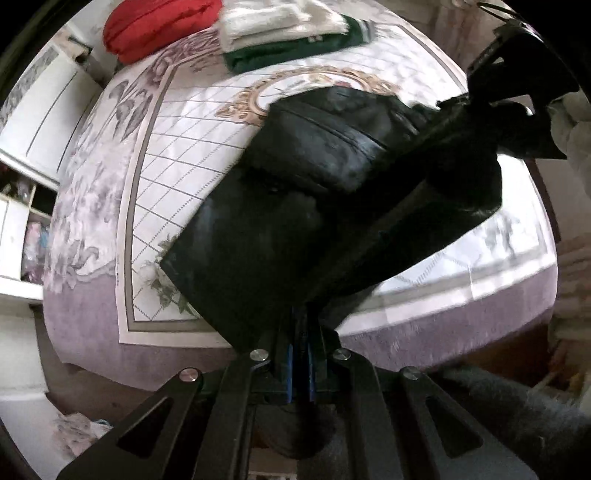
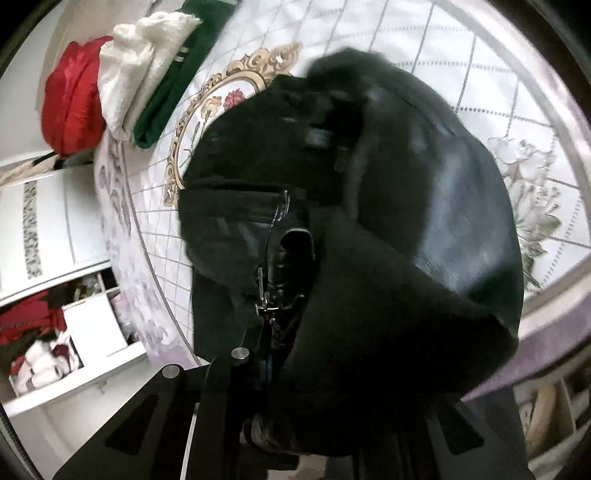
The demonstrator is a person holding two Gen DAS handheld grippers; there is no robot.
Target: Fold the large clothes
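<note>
A large black leather-like jacket [image 1: 295,206] lies across the bed, partly lifted. My left gripper [image 1: 301,328] is shut on the jacket's near edge, blue pads pressed together. The right gripper [image 1: 517,85] shows at the upper right of the left wrist view, holding the jacket's far end off the bed. In the right wrist view the jacket [image 2: 369,206] fills the frame, a zipper [image 2: 267,295] hanging by my right gripper [image 2: 273,354], which is shut on a fold of it; its fingertips are mostly hidden by cloth.
A floral quilted bedspread [image 1: 155,155] covers the bed. Folded white [image 1: 266,22] and green [image 1: 295,50] clothes and a red bundle [image 1: 155,26] lie at the far edge. A white cabinet with open drawers [image 2: 74,288] stands left of the bed.
</note>
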